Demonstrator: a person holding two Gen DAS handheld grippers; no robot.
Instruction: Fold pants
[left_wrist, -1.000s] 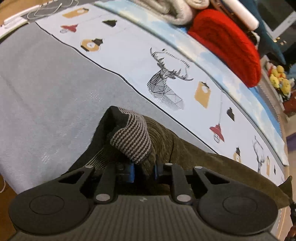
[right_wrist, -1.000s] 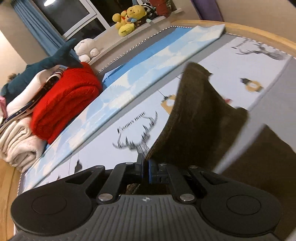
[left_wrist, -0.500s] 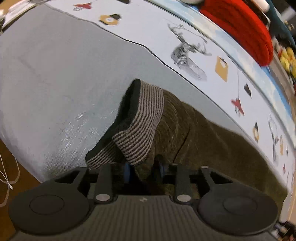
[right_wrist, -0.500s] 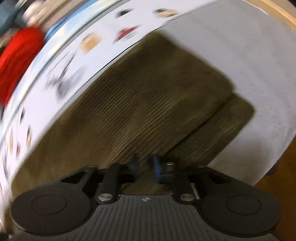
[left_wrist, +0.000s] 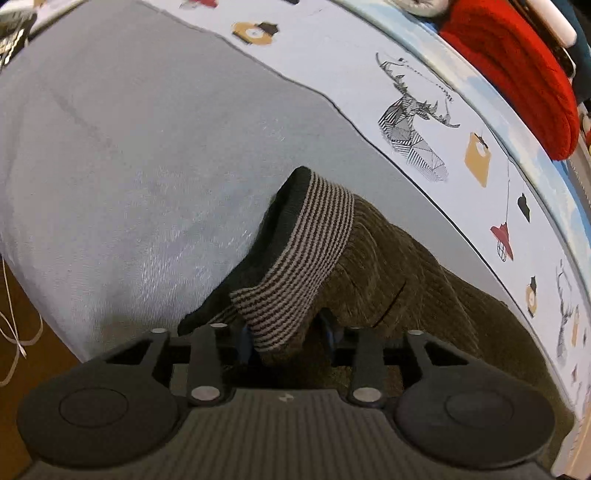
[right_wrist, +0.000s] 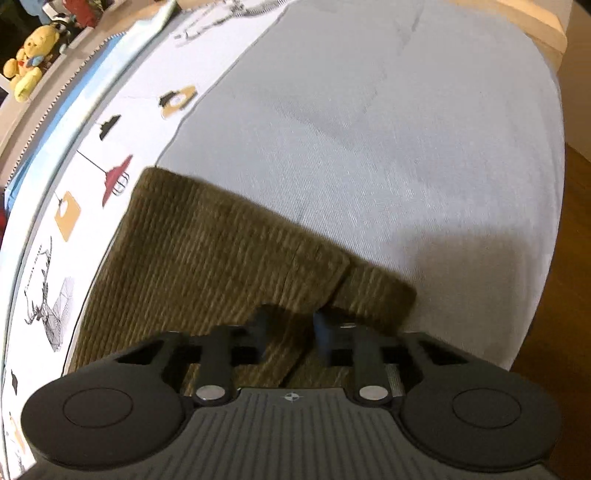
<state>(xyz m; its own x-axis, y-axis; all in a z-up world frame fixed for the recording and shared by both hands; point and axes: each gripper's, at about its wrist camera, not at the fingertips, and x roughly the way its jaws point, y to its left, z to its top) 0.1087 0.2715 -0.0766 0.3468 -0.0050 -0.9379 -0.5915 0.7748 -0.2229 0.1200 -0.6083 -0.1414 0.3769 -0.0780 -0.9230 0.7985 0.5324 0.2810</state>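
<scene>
While both grippers sit low over the pants, the fold looks only partly made. The left gripper (left_wrist: 286, 334) has its fingers spread, with the striped waistband (left_wrist: 295, 258) bunched up between them; whether the pads actually press the cloth I cannot tell, since the gap looks wider than the fabric. The right gripper (right_wrist: 291, 326) also stands with its fingers apart, its tips at the hem end of the pants (right_wrist: 221, 258), where one leg lies on top of the other with the lower cuff (right_wrist: 373, 291) sticking out a little to the side.

Judging from that, the lengthwise fold, leg over leg, seems done, and the pants lie flat along the grey sheet (right_wrist: 369, 129) near the front edge of the bed. What is left, as I read it, is to bring hem toward waistband once or twice and to flatten the waistband, which stands up in a hump and is turned partly inside out.

Both tools are held low and nearly level, pointing across the bed toward the patterned blanket (left_wrist: 424, 92) and, beyond it, the red knit (left_wrist: 517, 74) in the pile at the far side.
</scene>
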